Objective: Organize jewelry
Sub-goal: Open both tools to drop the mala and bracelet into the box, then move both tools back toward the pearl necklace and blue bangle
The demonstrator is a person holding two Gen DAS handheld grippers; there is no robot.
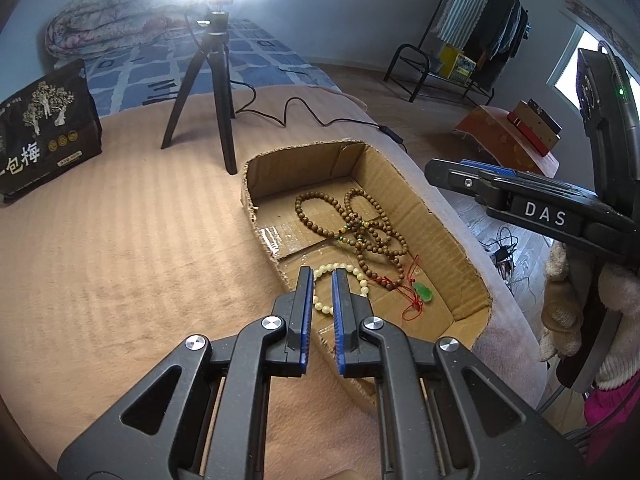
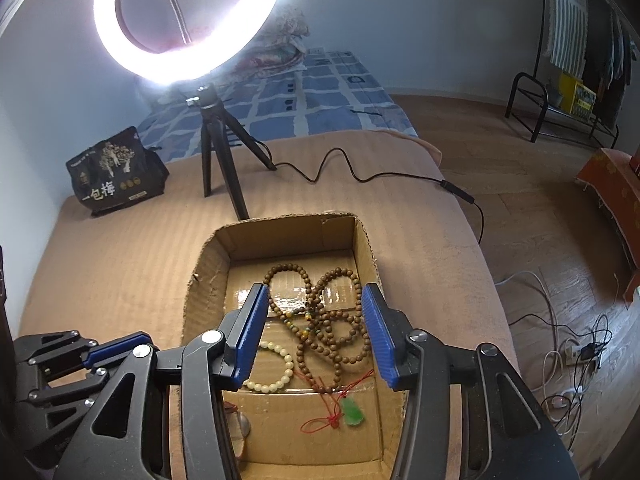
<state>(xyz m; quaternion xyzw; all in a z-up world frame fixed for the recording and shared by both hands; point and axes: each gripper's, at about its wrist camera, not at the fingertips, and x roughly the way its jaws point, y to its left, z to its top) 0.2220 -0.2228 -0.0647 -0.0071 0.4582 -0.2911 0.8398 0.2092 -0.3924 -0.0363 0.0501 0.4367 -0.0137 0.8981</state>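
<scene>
An open cardboard box [image 1: 448, 236] [image 2: 208, 276] lies on the tan bedcover. In it lie a long brown wooden bead necklace [image 1: 372, 228] [image 2: 340, 320], a cream bead bracelet [image 1: 362, 276] [image 2: 280, 380] and a green jade pendant on red cord [image 1: 423, 291] [image 2: 353, 411]. My left gripper [image 1: 322, 276] hovers over the box's near left rim above the bracelet, jaws a narrow gap apart and empty. My right gripper [image 2: 314, 300] is open wide above the necklace, holding nothing; it shows in the left wrist view [image 1: 472, 176] at the right.
A ring light on a black tripod [image 1: 212, 92] [image 2: 224, 152] stands behind the box, its cable [image 2: 360, 176] trailing right. A black printed bag [image 1: 44, 128] [image 2: 116, 172] stands at back left. The bed's right edge drops to a wooden floor with cables [image 2: 576, 352]. A clothes rack [image 1: 480, 40] stands far right.
</scene>
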